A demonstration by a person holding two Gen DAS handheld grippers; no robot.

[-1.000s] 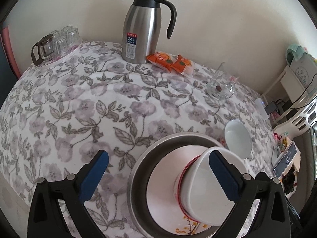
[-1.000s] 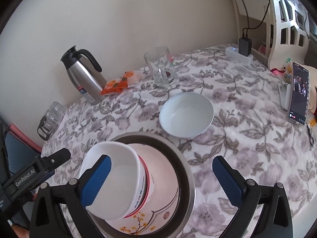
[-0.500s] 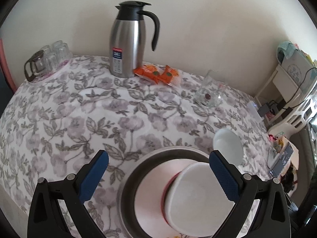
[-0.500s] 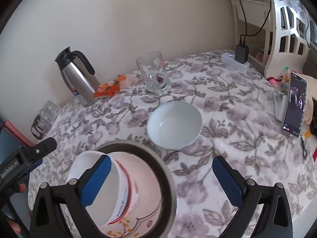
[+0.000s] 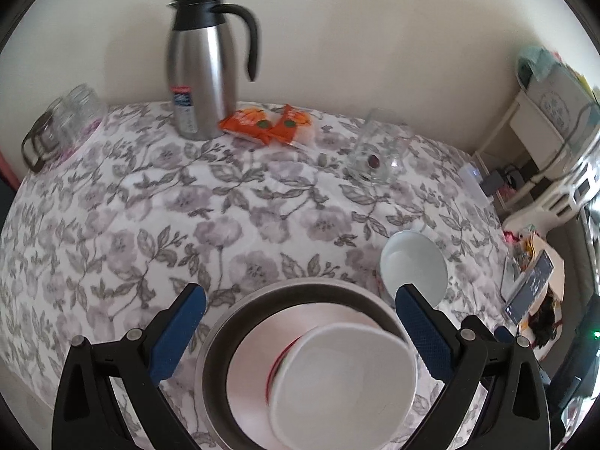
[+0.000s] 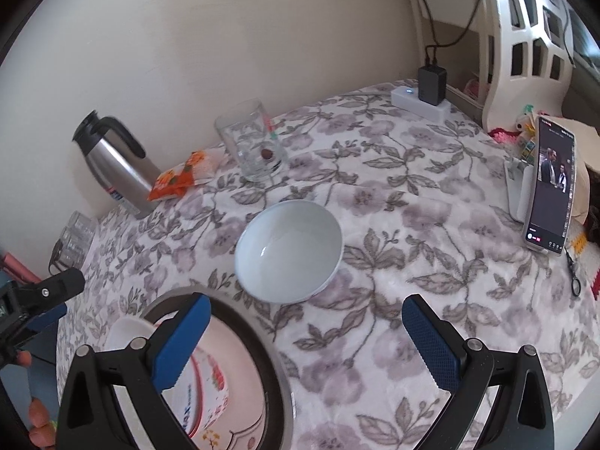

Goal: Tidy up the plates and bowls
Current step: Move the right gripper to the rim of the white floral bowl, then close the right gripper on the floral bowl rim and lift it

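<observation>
The bowl [image 6: 288, 251] sits alone on the desk [image 6: 412, 225], at about 12 o'clock from the right gripper [image 6: 305, 341], near but apart from the pan [image 6: 262, 341] at 8 o'clock. It looks like glazed ceramic: stiff, fairly heavy, slick and breakable. The safest hold is probably across the rim, one finger inside and one outside, taken deep so the glaze does not slip.

The cup [image 5: 345, 386] lies tilted on a pale plate [image 5: 262, 352] inside the pan. It looks thin, light plastic or paper, easy to crush; its rim or wall would take only a soft pinch. It could roll.

Both grippers are spread wide and hold nothing. The left gripper [image 5: 300, 332] hovers over the pan, its fingers either side of the cup.

The pan's near edge is cut off in both views. The plate's pattern is mostly covered by the cup. Whether the cup touches the pan wall I cannot tell. The jug [image 5: 204, 63] is blurred.
</observation>
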